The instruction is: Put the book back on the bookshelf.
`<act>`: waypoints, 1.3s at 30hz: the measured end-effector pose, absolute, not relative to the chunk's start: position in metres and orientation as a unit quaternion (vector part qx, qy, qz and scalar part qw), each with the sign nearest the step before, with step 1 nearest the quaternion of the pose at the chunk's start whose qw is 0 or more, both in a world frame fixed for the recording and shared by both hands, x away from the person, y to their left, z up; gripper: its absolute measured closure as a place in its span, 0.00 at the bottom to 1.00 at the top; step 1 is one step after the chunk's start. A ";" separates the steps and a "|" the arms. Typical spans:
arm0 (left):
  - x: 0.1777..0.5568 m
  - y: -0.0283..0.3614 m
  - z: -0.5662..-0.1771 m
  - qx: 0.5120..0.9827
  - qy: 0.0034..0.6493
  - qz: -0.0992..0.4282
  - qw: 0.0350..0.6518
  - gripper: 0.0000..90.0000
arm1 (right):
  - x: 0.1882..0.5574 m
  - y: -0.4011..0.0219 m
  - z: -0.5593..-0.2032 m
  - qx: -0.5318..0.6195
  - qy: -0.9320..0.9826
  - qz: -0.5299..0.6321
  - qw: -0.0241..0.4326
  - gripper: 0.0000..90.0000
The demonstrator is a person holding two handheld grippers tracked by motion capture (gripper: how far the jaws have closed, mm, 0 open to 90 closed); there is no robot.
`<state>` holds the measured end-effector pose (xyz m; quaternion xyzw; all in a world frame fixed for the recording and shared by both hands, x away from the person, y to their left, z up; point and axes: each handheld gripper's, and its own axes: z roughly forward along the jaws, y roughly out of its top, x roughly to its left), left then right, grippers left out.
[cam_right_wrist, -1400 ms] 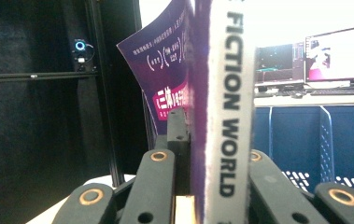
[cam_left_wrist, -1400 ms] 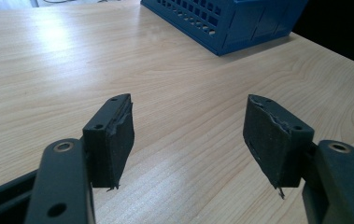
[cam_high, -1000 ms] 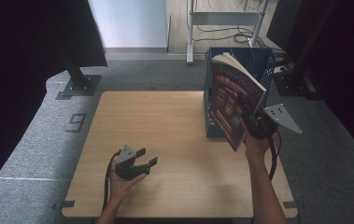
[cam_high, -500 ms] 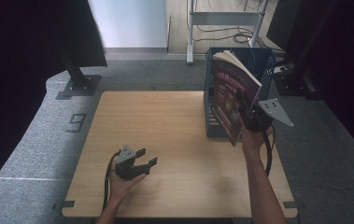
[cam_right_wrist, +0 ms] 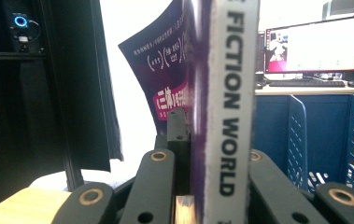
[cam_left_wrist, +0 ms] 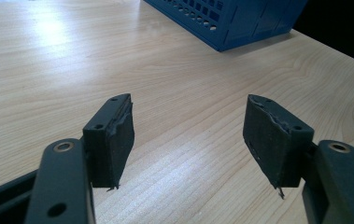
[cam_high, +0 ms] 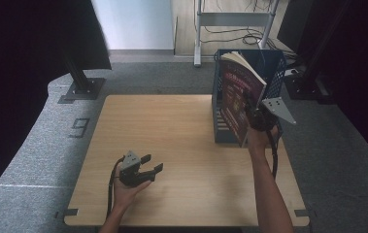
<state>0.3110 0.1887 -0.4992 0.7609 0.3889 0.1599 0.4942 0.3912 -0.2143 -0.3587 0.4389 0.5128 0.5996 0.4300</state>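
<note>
Clamping my right gripper (cam_high: 255, 116) on the purple book's (cam_high: 237, 94) spine, blue rack (cam_high: 274, 73) just behind; my left gripper (cam_high: 145, 167) gapes over bare table (cam_high: 181, 131).

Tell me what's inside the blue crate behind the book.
The blue crate shows upright divider panels in the right gripper view and bare perforated walls. The book, held in the right tongs, covers the crate's front slots, so anything there can't be seen.
</note>
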 end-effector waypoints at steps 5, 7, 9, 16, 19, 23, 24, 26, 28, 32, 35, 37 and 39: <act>0.311 0.190 -0.500 0.760 0.390 0.161 0.494 0.38 | 0.399 -0.214 -0.361 0.444 0.514 0.595 0.430 0.91; 0.311 0.191 -0.499 0.761 0.389 0.161 0.493 0.37 | 0.402 -0.214 -0.362 0.446 0.515 0.593 0.429 0.91; 0.311 0.191 -0.500 0.761 0.390 0.161 0.492 0.37 | 0.405 -0.213 -0.363 0.447 0.517 0.591 0.429 0.91; 0.310 0.192 -0.500 0.760 0.392 0.162 0.492 0.37 | 0.415 -0.213 -0.365 0.455 0.513 0.589 0.428 0.91; 0.309 0.193 -0.500 0.760 0.390 0.158 0.494 0.37 | 0.419 -0.213 -0.365 0.459 0.508 0.589 0.430 0.91; 0.309 0.193 -0.500 0.760 0.391 0.159 0.494 0.37 | 0.425 -0.216 -0.366 0.467 0.504 0.587 0.428 0.91; 0.309 0.194 -0.500 0.760 0.391 0.159 0.494 0.37 | 0.426 -0.216 -0.366 0.469 0.502 0.587 0.428 0.91; 0.309 0.195 -0.500 0.759 0.391 0.161 0.495 0.37 | 0.428 -0.217 -0.367 0.473 0.498 0.587 0.428 0.91; 0.308 0.195 -0.500 0.758 0.392 0.161 0.496 0.37 | 0.430 -0.218 -0.368 0.475 0.498 0.587 0.427 0.91; 0.308 0.196 -0.499 0.757 0.392 0.160 0.498 0.37 | 0.434 -0.217 -0.369 0.476 0.498 0.586 0.426 0.91; 0.308 0.197 -0.499 0.757 0.392 0.160 0.498 0.37 | 0.437 -0.215 -0.368 0.476 0.498 0.586 0.427 0.91; 0.309 0.198 -0.499 0.756 0.393 0.161 0.499 0.37 | 0.439 -0.213 -0.367 0.474 0.497 0.586 0.430 0.91; 0.309 0.200 -0.499 0.755 0.394 0.159 0.499 0.37 | 0.442 -0.213 -0.366 0.475 0.496 0.586 0.430 0.91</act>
